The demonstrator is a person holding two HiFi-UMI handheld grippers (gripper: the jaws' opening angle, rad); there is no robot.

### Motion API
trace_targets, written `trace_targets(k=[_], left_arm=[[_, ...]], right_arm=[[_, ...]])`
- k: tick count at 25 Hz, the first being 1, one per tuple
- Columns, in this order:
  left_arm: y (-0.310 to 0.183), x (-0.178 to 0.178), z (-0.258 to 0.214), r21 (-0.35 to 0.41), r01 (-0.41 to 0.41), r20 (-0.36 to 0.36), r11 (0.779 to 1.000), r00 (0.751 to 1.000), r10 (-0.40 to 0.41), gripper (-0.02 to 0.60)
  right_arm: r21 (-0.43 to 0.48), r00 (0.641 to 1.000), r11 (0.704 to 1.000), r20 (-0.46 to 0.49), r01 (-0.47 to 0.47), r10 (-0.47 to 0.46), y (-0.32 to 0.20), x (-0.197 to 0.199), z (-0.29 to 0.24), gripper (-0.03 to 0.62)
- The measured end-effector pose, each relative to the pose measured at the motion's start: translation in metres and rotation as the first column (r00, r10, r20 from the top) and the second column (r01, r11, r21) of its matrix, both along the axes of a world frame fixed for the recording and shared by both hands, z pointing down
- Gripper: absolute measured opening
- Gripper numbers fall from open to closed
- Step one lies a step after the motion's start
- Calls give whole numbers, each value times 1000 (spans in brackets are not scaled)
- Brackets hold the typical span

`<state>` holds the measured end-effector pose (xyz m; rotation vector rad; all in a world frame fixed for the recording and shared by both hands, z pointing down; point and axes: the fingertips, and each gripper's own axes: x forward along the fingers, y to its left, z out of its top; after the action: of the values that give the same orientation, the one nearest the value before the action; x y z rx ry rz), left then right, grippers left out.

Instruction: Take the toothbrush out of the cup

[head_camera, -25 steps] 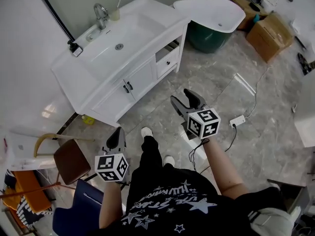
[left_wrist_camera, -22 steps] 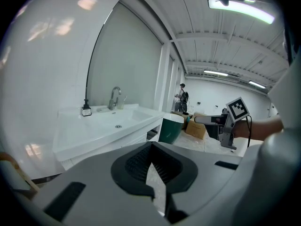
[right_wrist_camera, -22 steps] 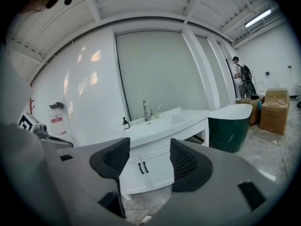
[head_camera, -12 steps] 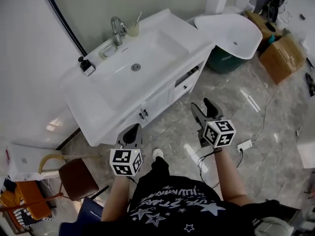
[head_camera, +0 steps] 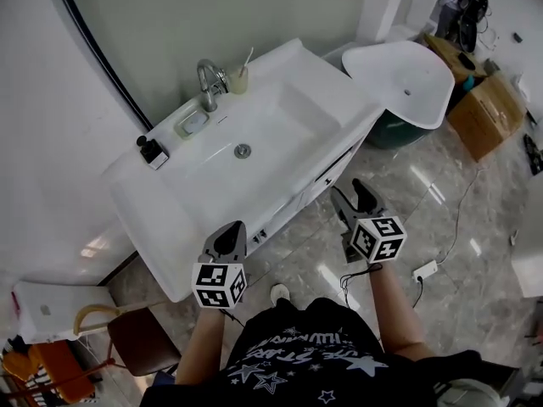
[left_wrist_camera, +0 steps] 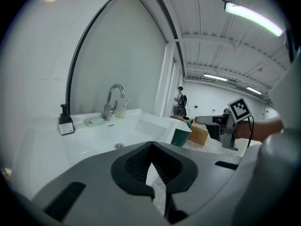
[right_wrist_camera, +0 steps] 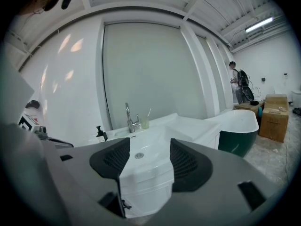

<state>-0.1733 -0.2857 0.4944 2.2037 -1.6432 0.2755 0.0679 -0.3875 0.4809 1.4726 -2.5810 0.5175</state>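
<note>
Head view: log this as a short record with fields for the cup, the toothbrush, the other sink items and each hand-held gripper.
cup: back edge of the sink, just right of the faucet
toothbrush: standing in the cup
other items: soap dish, dark pump bottle, both left of the faucet
left hand-held gripper: shut, empty, near the sink's front edge
right hand-held gripper: open, empty, over the floor
task state: toothbrush not yet reached

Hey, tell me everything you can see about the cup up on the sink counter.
The cup is small, pale and translucent-looking, likely plastic or glass. It stands upright at the back of the white sink counter, just right of the faucet. A white toothbrush leans out of it. Nothing else touches it.
</note>
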Motion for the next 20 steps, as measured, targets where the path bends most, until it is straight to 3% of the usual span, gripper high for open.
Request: trace_targets(k=[5,11,20], left_arm=[[-23,-16,-8,20,9,1,1000,1000,-9,12],[-42,-30,3,-8,57,-7,998,998,-57,12],[-114,-55,1,-12,207,4,978,978,-207,12]], right_arm=[[-6,1000,1000,-1,8,-8,-20,-16,0,268],[-18,999,999,-11,51,-51,-54,-33,7,268],[-16,982,982,-3,190,-190,-173,-83,9,268]])
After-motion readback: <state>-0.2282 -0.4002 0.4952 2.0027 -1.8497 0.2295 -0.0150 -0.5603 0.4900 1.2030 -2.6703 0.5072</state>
